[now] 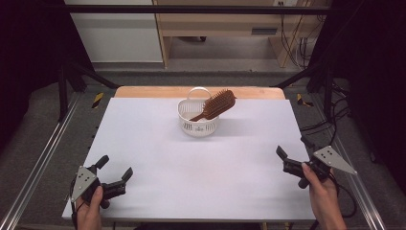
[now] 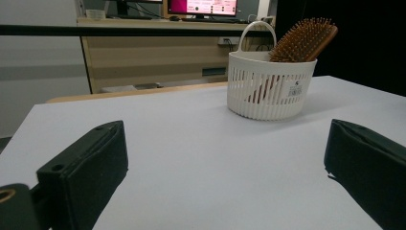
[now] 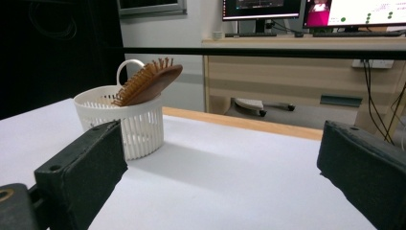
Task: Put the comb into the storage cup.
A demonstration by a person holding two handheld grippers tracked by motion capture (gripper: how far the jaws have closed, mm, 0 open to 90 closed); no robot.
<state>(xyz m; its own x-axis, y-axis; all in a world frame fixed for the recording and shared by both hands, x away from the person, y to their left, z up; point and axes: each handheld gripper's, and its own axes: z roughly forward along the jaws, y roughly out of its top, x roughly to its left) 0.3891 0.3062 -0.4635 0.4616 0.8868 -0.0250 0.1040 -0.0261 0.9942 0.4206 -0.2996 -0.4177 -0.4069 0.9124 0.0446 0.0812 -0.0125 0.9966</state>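
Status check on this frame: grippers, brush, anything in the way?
Left gripper and right gripper open, empty, at the near corners. Hairbrush handle-down in white basket, head leaning over the rim. Nothing in the way on the table.

Each hand holds a black tool with two jaws: the left gripper and the right gripper. Each one has a flat grey plate on top, shaped like a triangle, with small dark screw dots in it, and a thin black cable hangs from the right one by the wrist. Up close, the jaws are thick, blocky black pads with a soft, dull look, the left pad of each has a small round hole on top, and the hands and forearms are bare.
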